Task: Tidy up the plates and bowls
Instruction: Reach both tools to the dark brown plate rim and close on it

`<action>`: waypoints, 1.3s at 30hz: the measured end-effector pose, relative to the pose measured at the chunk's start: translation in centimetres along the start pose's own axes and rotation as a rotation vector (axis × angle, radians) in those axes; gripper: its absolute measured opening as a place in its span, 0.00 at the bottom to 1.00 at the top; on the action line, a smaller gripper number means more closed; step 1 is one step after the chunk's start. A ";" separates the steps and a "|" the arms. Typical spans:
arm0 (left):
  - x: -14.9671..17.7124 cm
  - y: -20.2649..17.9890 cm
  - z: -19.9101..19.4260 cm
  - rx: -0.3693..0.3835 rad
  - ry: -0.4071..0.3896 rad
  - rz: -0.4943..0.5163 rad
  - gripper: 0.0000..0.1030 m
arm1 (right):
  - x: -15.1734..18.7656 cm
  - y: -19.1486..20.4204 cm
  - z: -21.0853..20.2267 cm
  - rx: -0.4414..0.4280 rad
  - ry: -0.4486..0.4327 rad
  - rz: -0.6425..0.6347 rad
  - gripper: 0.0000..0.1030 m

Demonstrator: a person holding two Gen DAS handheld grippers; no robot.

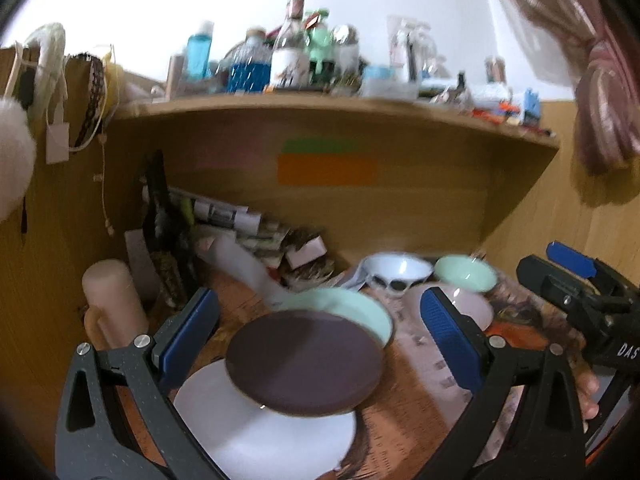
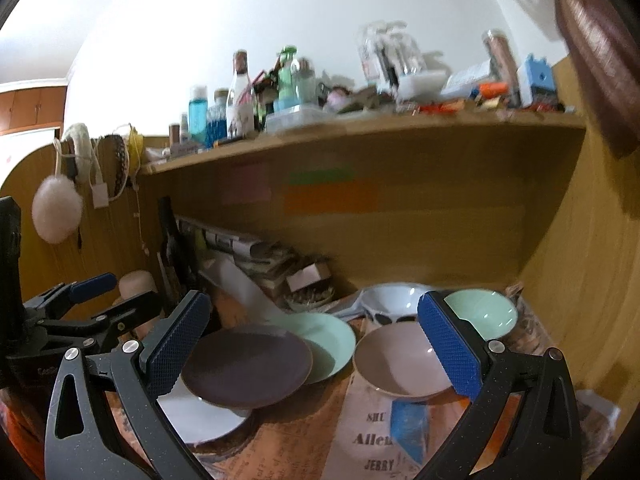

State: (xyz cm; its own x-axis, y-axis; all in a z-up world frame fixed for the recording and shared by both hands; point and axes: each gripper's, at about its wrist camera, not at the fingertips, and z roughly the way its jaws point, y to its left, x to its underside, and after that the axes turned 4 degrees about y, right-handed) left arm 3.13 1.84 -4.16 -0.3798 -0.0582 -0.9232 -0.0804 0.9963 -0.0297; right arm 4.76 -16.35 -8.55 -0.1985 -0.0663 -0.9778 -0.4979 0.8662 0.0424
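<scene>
the left gripper [image 1: 320, 332] hovers above the desk with its blue-padded fingers [image 1: 190, 332] spread wide apart and nothing between them. directly beneath it in the left wrist view lies the dark purple plate [image 1: 304, 364], flat and face up, resting partly on the white plate [image 1: 268, 432] nearer the camera and overlapping the near edge of the mint green plate [image 1: 360, 312] behind it. the three plates form a staggered row that runs from the near left toward the far right of the desk; being round, none has a long axis of its own.

the right gripper [image 2: 316, 340] is also wide open and empty, its fingers [image 2: 448, 344] framing the dishes from above. under its right finger sits the pink bowl [image 2: 396, 360], upright, mouth up, just right of the mint green plate. behind it, against the back of the wooden desk [image 2: 440, 232], stand the white bowl [image 2: 394, 300] with dark spots and the mint green bowl [image 2: 484, 312], side by side, both upright. the three bowls cluster together at the far right, apart from the plates.

printed paper [image 2: 360, 440] covers the desk surface under the dishes. the shelf [image 1: 320, 108] above carries bottles and clutter, blurred.
</scene>
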 end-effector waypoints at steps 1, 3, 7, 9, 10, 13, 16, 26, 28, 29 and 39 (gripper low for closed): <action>0.3 0.3 0.4 -0.007 0.018 0.001 1.00 | 0.2 0.0 0.4 -0.004 0.010 0.002 1.00; 0.8 1.3 1.4 -0.020 0.060 -0.005 1.00 | 0.7 0.0 1.7 -0.009 0.046 0.001 1.00; 2.0 3.7 3.5 -0.030 0.146 -0.039 0.99 | 1.6 0.2 4.2 -0.020 0.123 -0.012 1.00; 2.6 4.9 4.6 -0.034 0.184 -0.059 0.99 | 2.2 0.4 5.4 -0.028 0.163 -0.021 1.00; 2.9 5.5 5.2 -0.036 0.206 -0.071 0.99 | 2.5 0.5 6.0 -0.027 0.184 -0.023 1.00; 3.5 6.8 6.5 -0.049 0.252 -0.082 0.99 | 3.3 0.5 7.8 -0.041 0.248 -0.016 1.00; 4.0 7.9 8.0 -0.058 0.305 -0.098 0.99 | 4.2 0.3 9.5 -0.051 0.303 0.009 1.00; 4.8 10.7 12.4 -0.055 0.423 -0.111 0.99 | 6.2 0.5 14.3 -0.061 0.473 0.038 0.80; 5.0 11.1 13.2 -0.054 0.438 -0.109 0.99 | 6.4 0.6 14.9 -0.061 0.496 0.037 0.75; 5.0 11.1 13.4 -0.047 0.447 -0.107 0.99 | 6.5 0.7 15.2 -0.063 0.506 0.036 0.72; 5.4 11.9 16.1 0.036 0.518 -0.119 0.82 | 7.2 1.0 18.0 -0.071 0.589 0.050 0.46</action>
State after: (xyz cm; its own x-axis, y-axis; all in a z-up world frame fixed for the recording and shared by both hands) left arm 14.97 14.38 -15.72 -0.7762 -0.1855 -0.6026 -0.1228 0.9819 -0.1440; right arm 17.99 -7.01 -19.24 -0.6481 -0.3076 -0.6967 -0.5270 0.8415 0.1187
